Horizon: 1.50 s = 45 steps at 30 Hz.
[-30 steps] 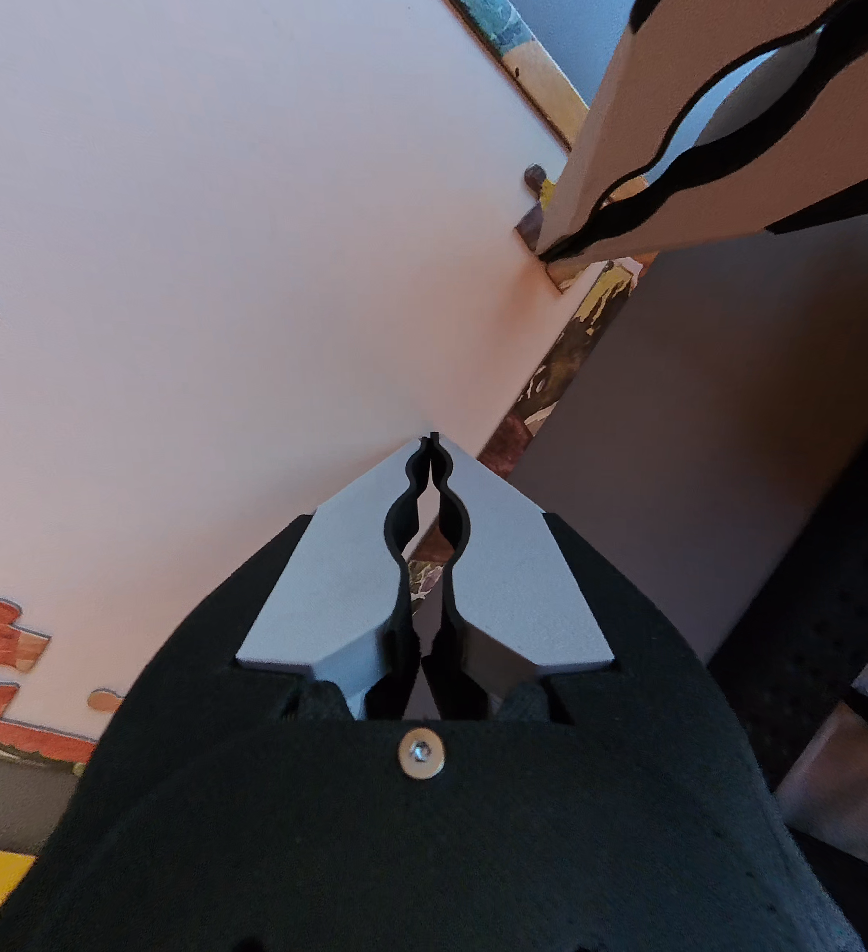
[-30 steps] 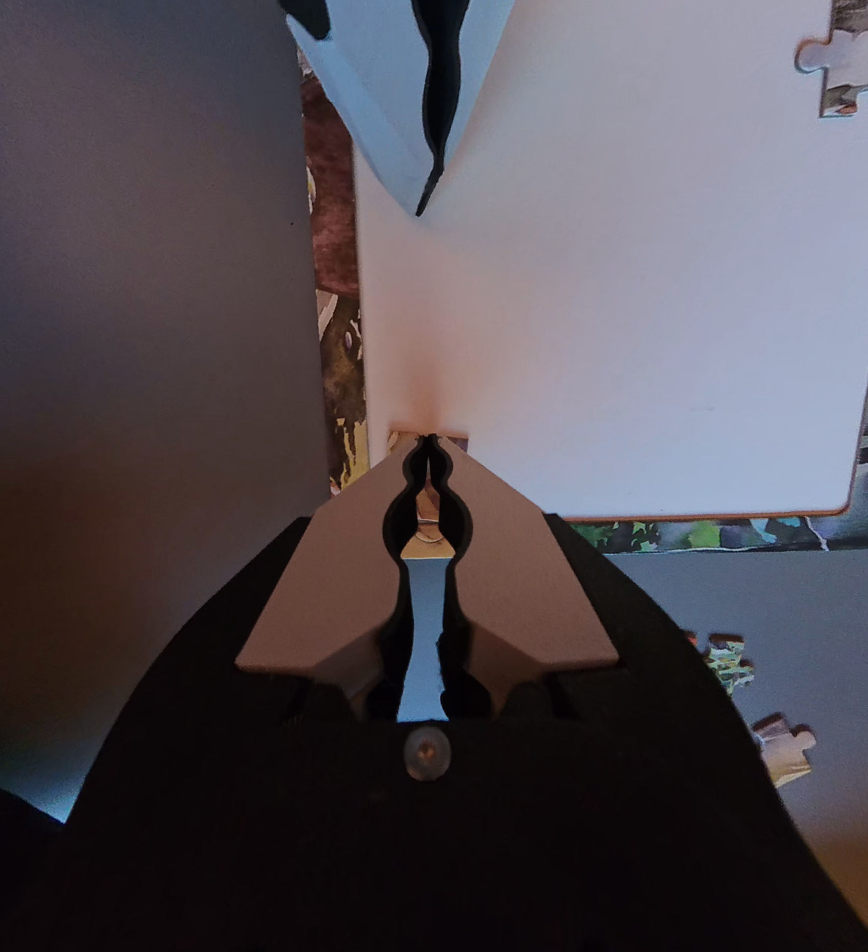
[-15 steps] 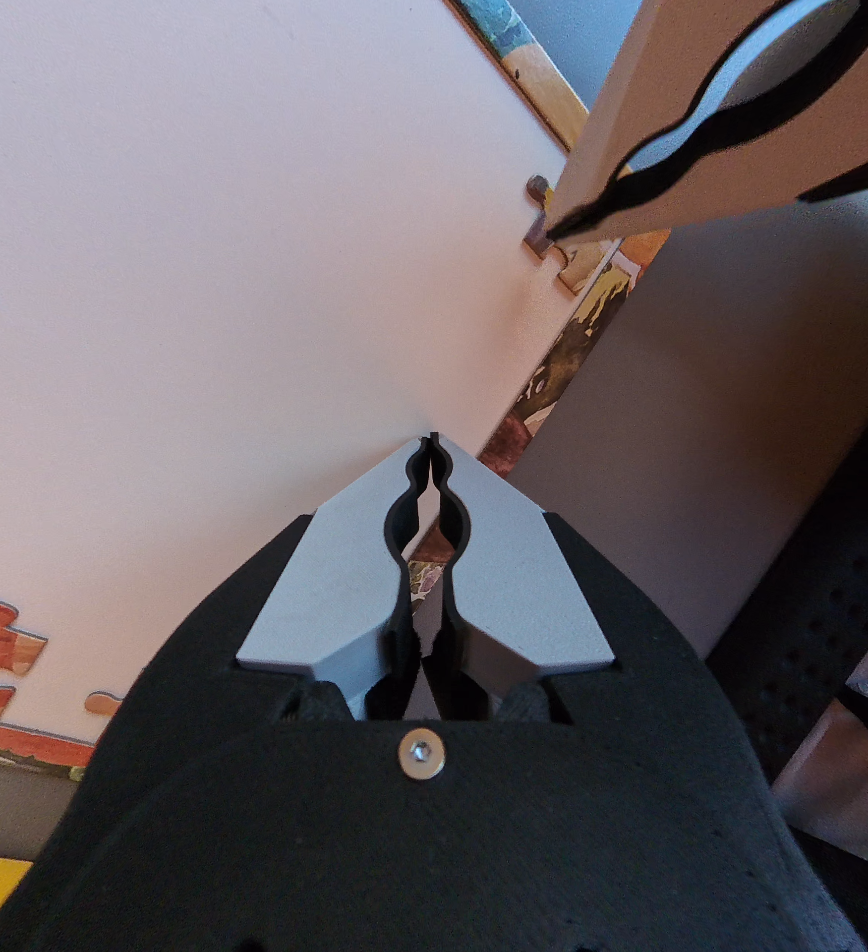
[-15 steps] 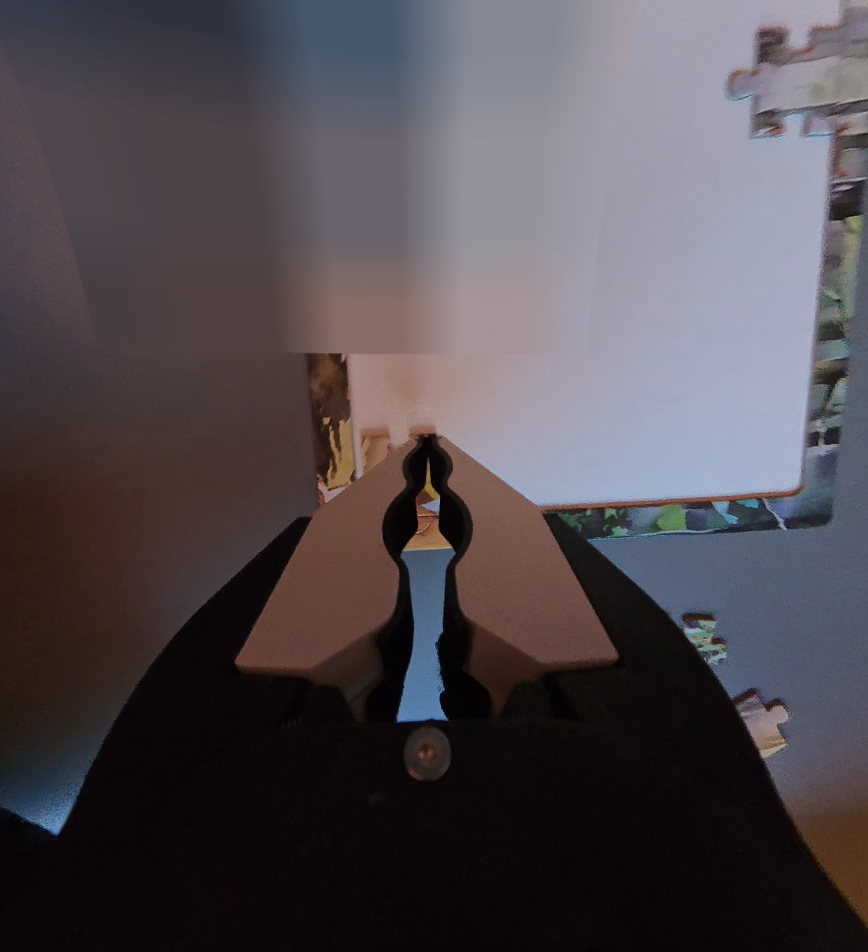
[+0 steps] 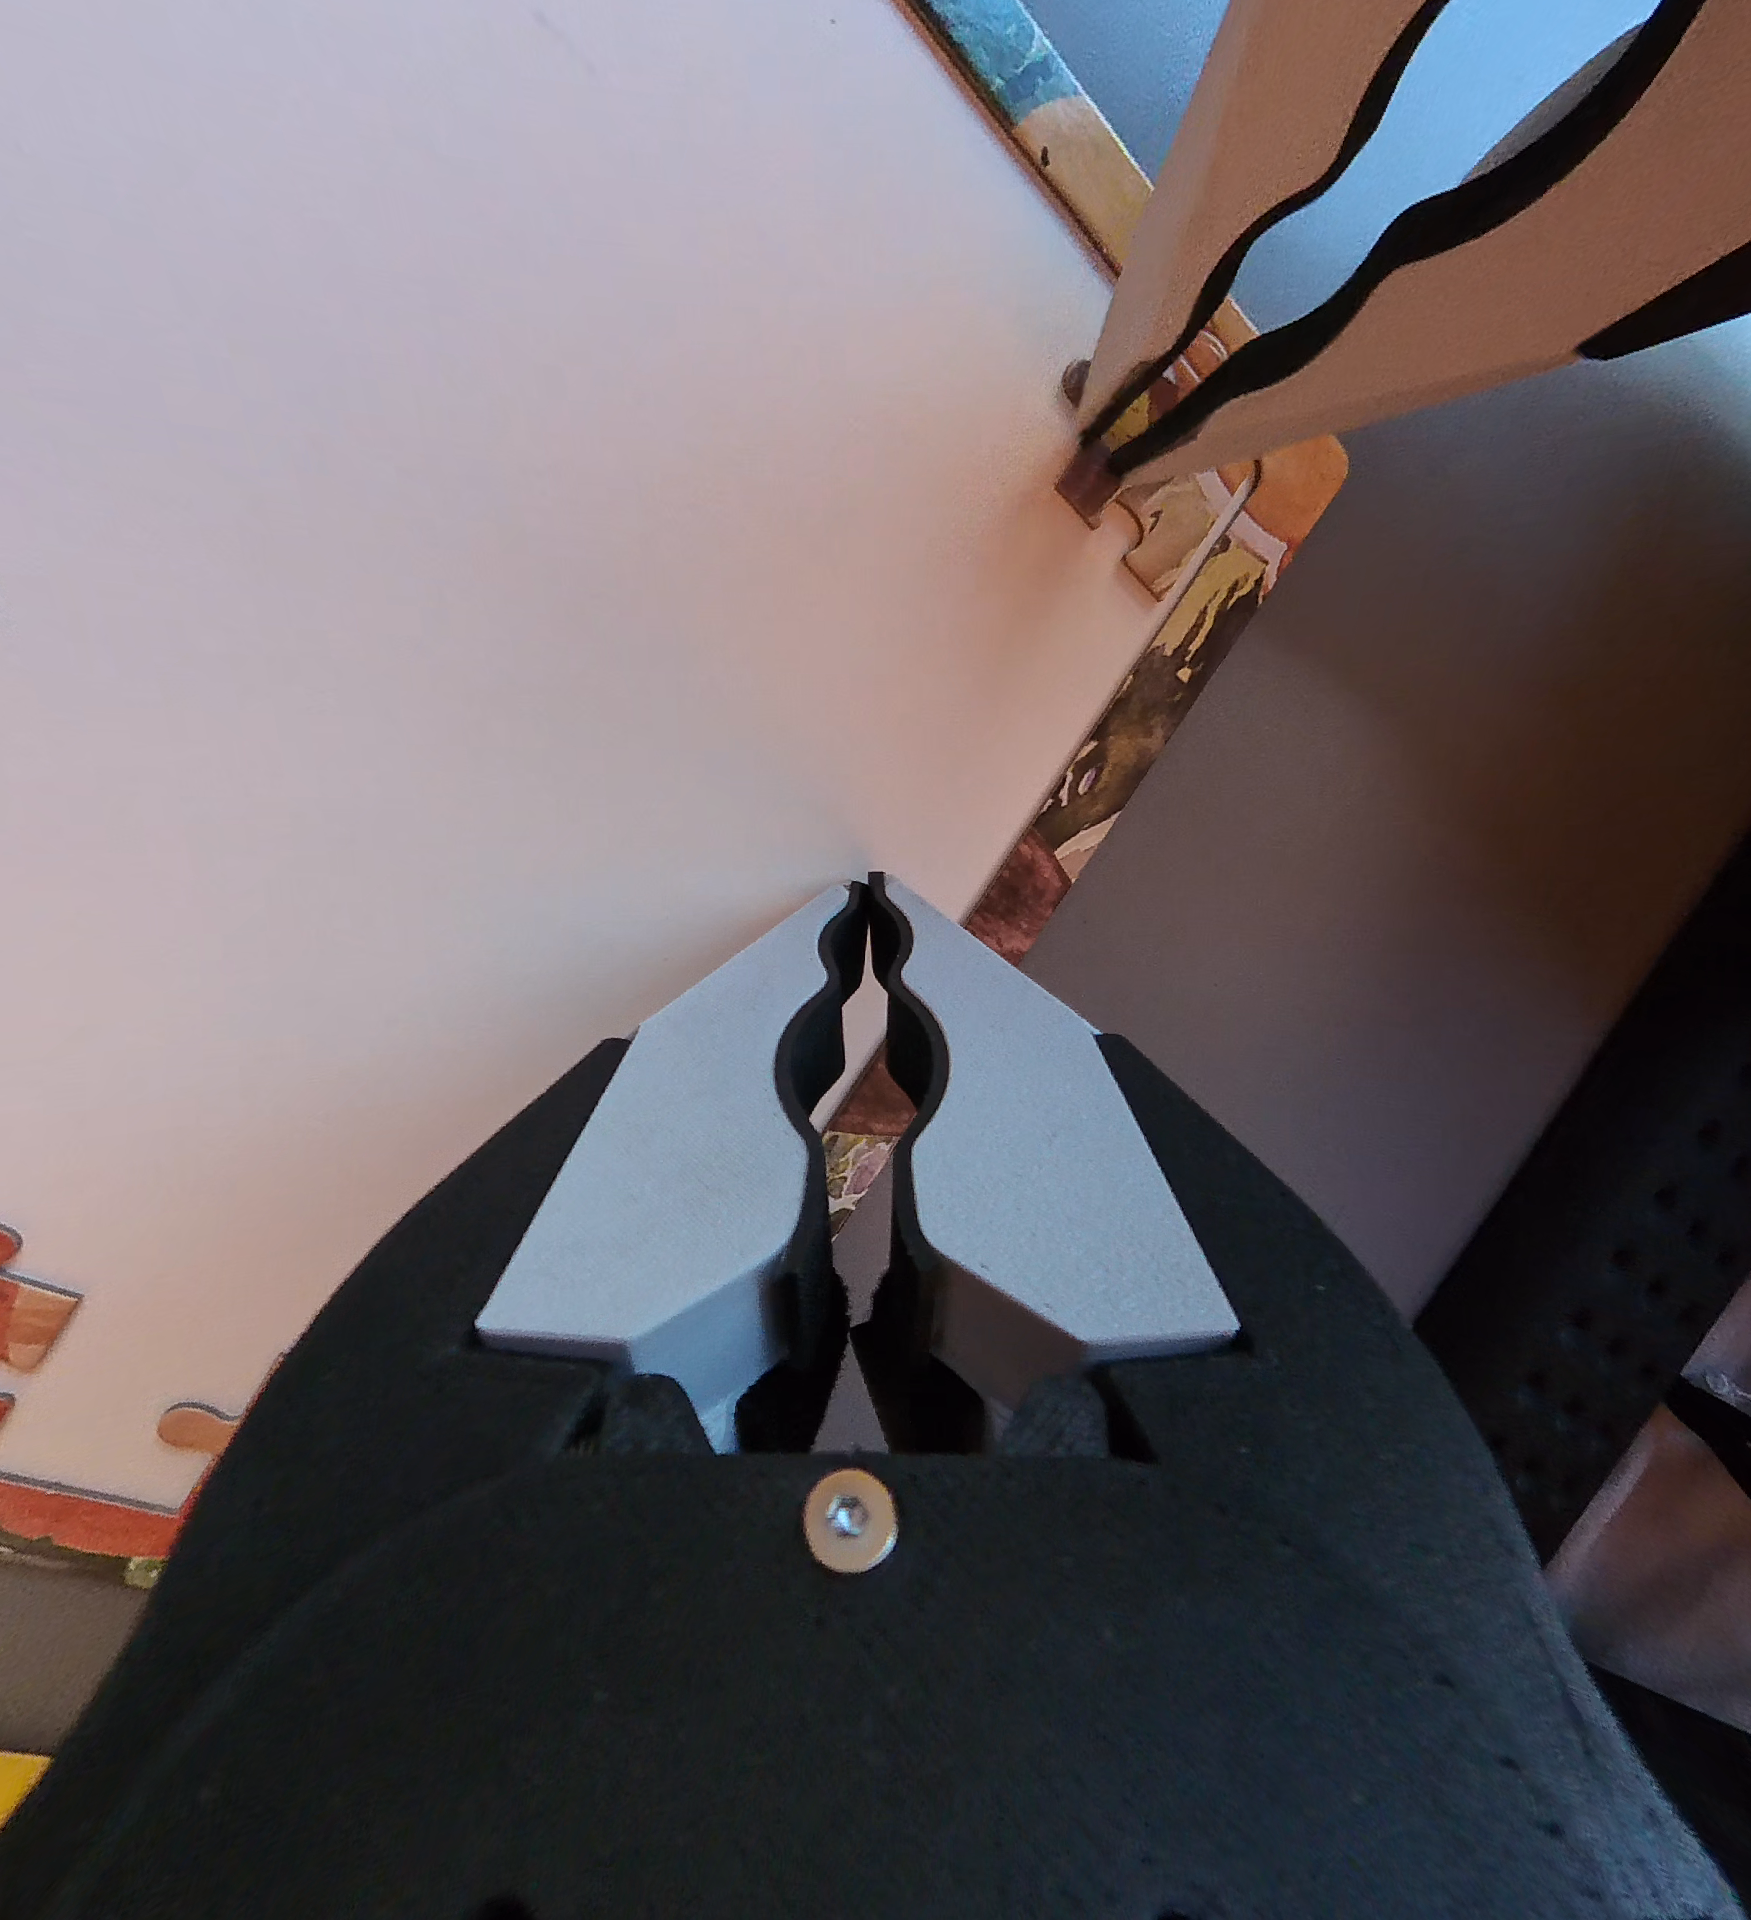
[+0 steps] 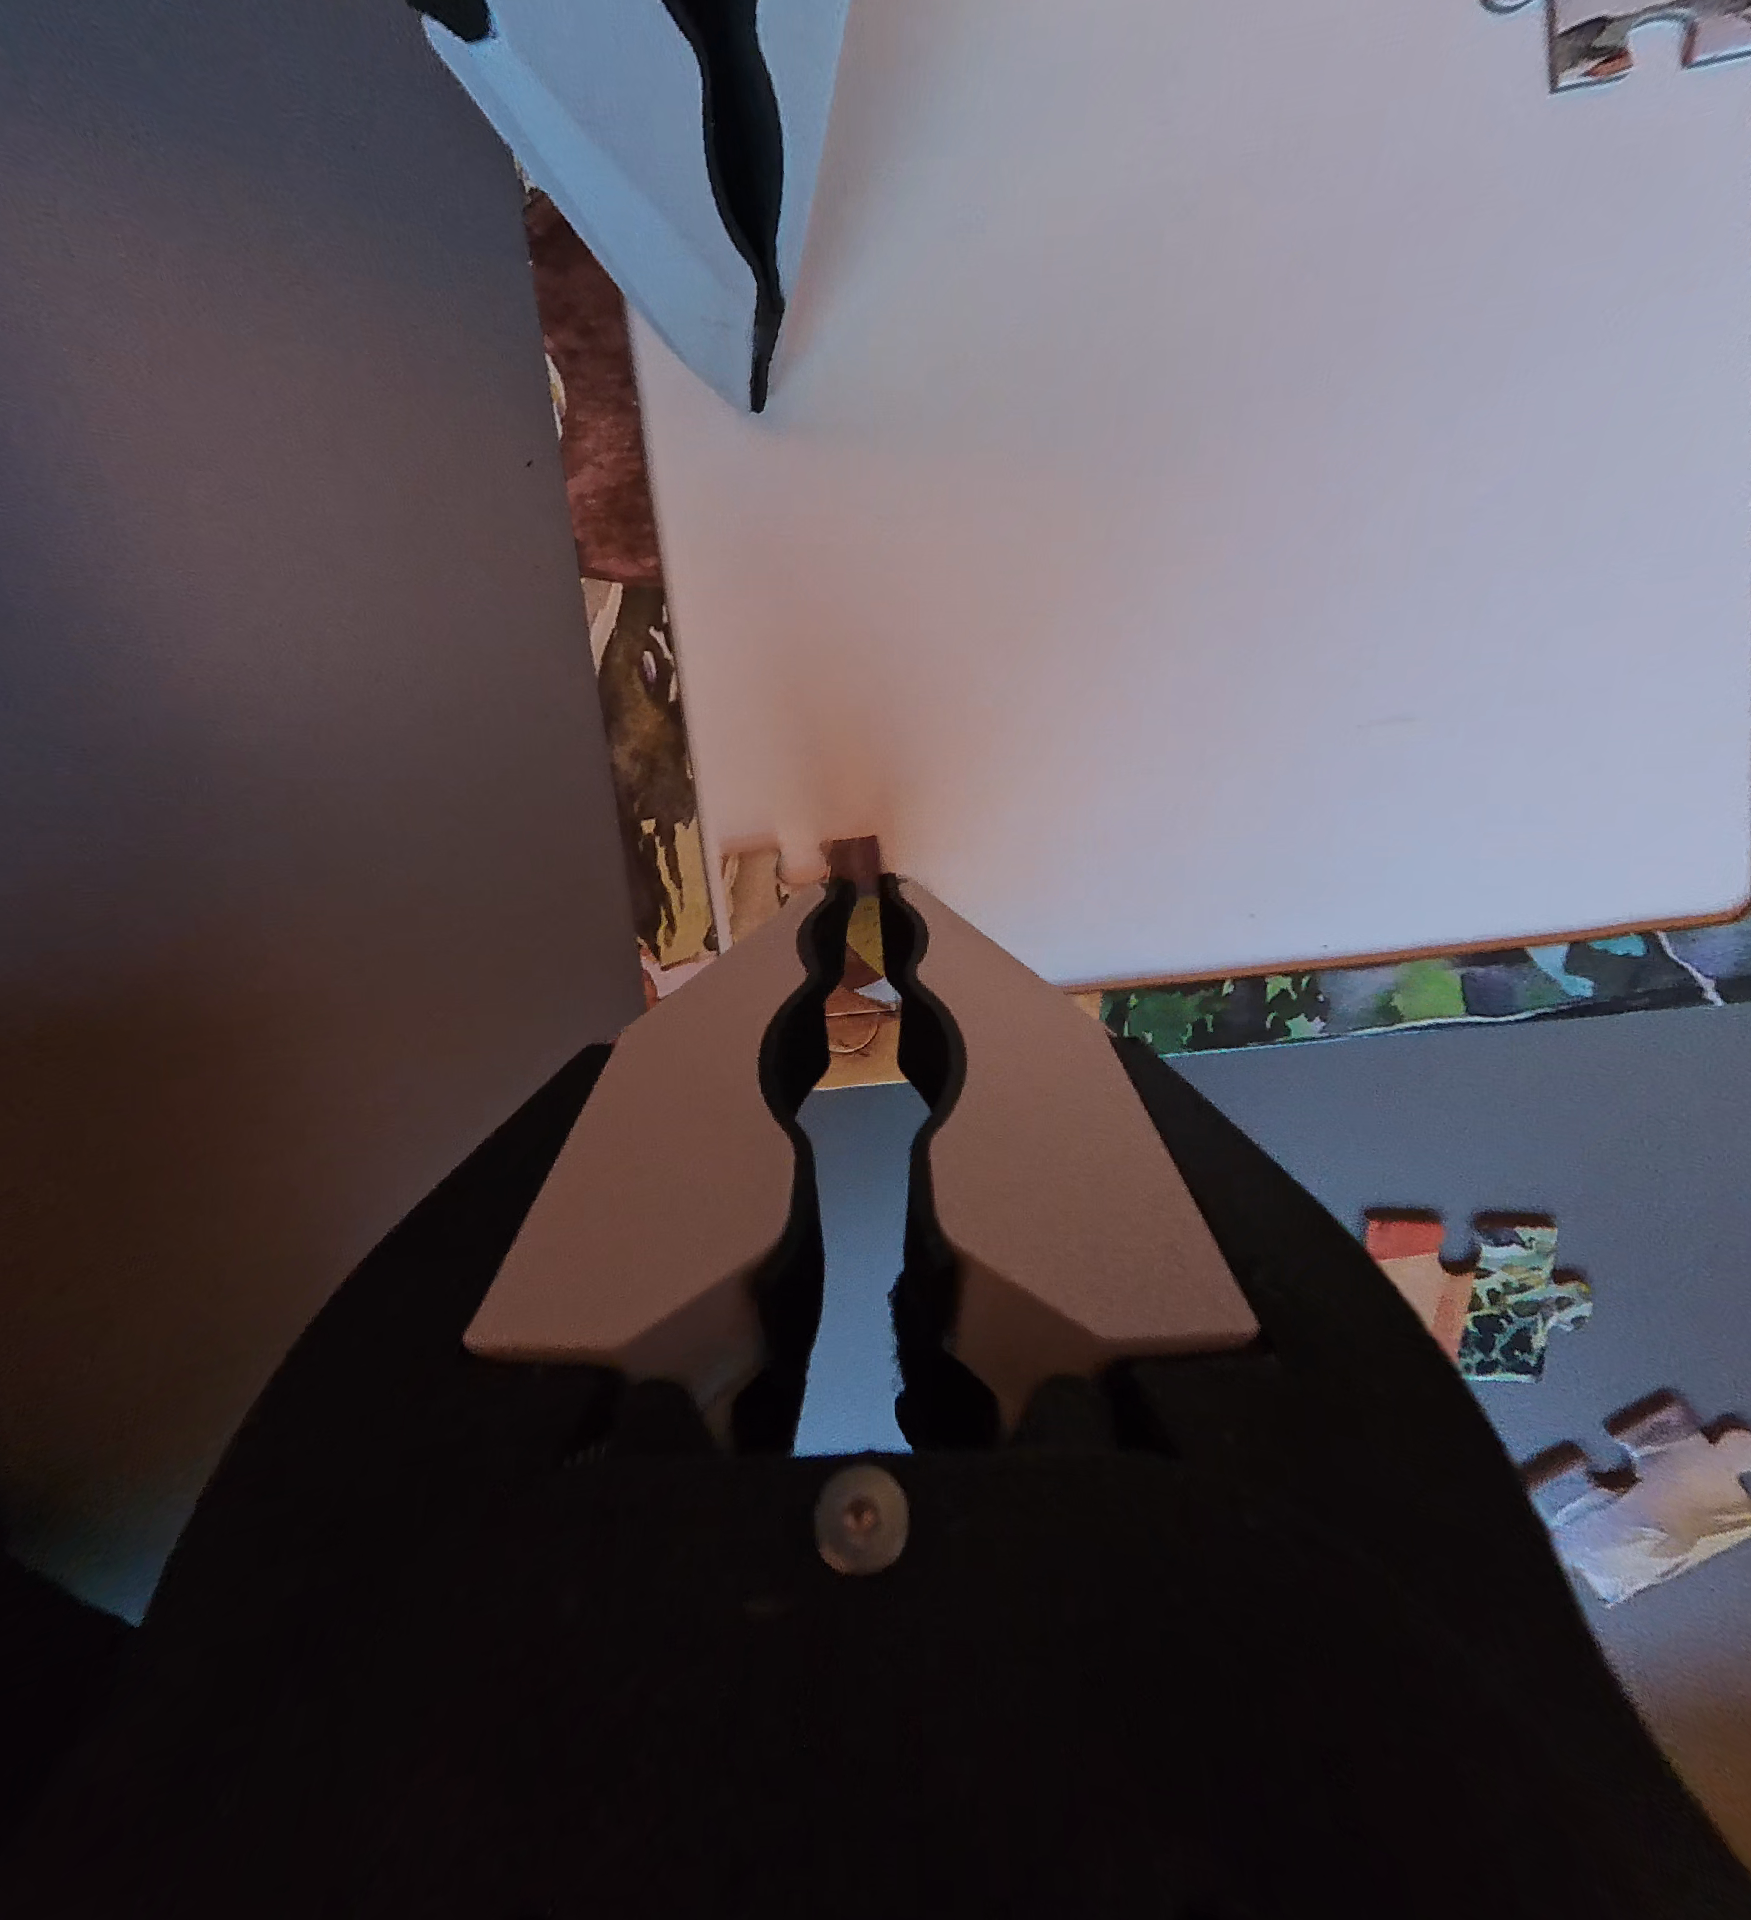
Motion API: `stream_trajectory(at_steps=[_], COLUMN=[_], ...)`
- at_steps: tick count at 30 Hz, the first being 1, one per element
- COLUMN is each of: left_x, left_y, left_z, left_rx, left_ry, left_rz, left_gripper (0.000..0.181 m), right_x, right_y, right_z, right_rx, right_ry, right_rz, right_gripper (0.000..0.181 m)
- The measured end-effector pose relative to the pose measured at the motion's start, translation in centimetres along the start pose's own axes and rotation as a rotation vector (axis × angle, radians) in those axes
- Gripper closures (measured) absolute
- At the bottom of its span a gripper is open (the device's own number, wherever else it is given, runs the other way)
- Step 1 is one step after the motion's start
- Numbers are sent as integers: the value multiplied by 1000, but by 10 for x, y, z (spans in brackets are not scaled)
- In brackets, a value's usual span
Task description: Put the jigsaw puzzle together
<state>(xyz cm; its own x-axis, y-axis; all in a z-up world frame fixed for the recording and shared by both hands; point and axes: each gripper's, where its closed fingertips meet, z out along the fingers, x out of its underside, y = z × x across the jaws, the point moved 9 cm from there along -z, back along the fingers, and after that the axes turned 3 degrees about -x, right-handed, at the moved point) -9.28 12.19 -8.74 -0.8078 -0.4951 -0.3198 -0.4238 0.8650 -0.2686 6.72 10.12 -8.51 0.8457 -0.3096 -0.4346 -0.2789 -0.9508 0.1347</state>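
1. The left gripper (image 5: 869, 883) has its jaws closed with nothing between them, its tips over the white inside of the puzzle board (image 5: 497, 499), near the board's picture-printed edge.
2. The right gripper (image 6: 858, 881) is at the board's (image 6: 1266, 499) corner nearest the table (image 6: 227, 623) edge; its jaws stand slightly apart around a corner puzzle piece (image 6: 855, 857) lying in the frame, though I cannot tell whether they pinch it.
3. To the right, two loose pieces (image 6: 1473, 1304) (image 6: 1660, 1501) lie on the grey table, apart from the board.
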Motion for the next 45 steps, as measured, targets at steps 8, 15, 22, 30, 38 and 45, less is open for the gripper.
stream_trajectory(at_steps=[8, 15, 22, 30, 38, 45], left_x=[1, 1, -1, -12, 61, 144], left_y=[1, 1, 0, -15, 7, 59], left_z=[0, 0, -5, -92, -264, -313], left_rx=[8, 8, 2, 11, -262, -350], left_ry=[-1, 0, -42, -418, -1031, -1162], left_rz=[-8, -9, -13, 18, -71, -251], left_gripper=[181, 181, 181, 181, 174, 162], right_x=[1, 1, -10, -11, -22, -6], right_y=[2, 2, 2, 4, 15, 33], right_z=[1, 1, -26, -105, -158, -217], right_rx=[-48, -52, 33, 325, 653, 1025], right_ry=[-13, -16, -176, -461, -642, -799], right_rz=[24, 28, -31, -36, -39, -9], right_gripper=[171, 171, 170, 167, 161, 151])
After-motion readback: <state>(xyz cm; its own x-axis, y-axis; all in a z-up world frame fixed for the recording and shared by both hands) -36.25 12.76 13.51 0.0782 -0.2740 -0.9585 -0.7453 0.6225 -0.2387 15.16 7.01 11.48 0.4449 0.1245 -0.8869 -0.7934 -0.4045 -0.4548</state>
